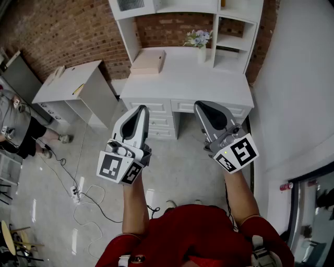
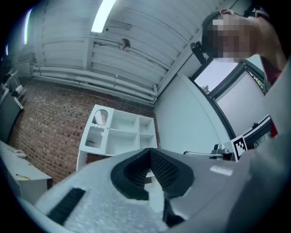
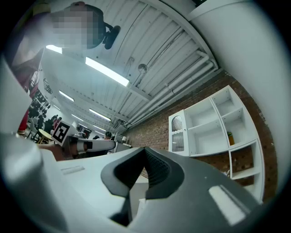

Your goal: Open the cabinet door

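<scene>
The white hutch's cabinet door [image 1: 130, 5], with an arched mesh panel, is closed at the top left of the white desk [image 1: 182, 83]. It also shows in the left gripper view as the cabinet door [image 2: 97, 129] and in the right gripper view as the cabinet door [image 3: 177, 134]. My left gripper [image 1: 141, 108] and right gripper [image 1: 200, 106] are held side by side in the air in front of the desk, well short of the hutch. Both point slightly upward. The left gripper [image 2: 149, 154] and the right gripper [image 3: 144, 152] are each shut with nothing between the pads.
A wooden box [image 1: 148, 61] and a flower vase [image 1: 200, 41] stand on the desk top, with drawers [image 1: 158, 121] below. A white side cabinet [image 1: 73, 88] is at the left, a white wall [image 1: 297, 78] at the right. Cables and a power strip [image 1: 75, 194] lie on the floor. A person [image 1: 15, 128] stands far left.
</scene>
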A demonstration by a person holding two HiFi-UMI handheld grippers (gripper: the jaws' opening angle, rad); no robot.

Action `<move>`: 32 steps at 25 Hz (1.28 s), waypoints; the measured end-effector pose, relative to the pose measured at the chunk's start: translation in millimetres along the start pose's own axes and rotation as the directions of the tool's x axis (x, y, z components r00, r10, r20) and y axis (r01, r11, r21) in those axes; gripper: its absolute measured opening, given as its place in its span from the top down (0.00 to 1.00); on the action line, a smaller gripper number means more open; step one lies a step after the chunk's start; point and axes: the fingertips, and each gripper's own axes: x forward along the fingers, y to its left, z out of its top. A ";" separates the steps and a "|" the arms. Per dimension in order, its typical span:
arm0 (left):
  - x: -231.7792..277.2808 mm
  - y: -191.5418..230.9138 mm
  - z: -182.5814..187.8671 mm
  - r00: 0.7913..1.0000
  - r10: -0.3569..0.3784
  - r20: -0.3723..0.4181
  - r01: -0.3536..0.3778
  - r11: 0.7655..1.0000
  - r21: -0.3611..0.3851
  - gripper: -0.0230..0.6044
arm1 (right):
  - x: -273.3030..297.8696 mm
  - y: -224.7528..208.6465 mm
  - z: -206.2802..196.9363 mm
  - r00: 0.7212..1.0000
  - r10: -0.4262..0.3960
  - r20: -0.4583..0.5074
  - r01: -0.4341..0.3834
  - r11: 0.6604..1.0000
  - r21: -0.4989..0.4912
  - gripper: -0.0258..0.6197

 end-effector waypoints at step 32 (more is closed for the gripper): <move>-44.2 83.0 9.0 0.998 -0.053 0.041 0.055 0.998 -0.036 0.96 | 76.0 61.0 -21.7 1.000 -0.005 -0.001 0.005 1.000 -0.010 0.94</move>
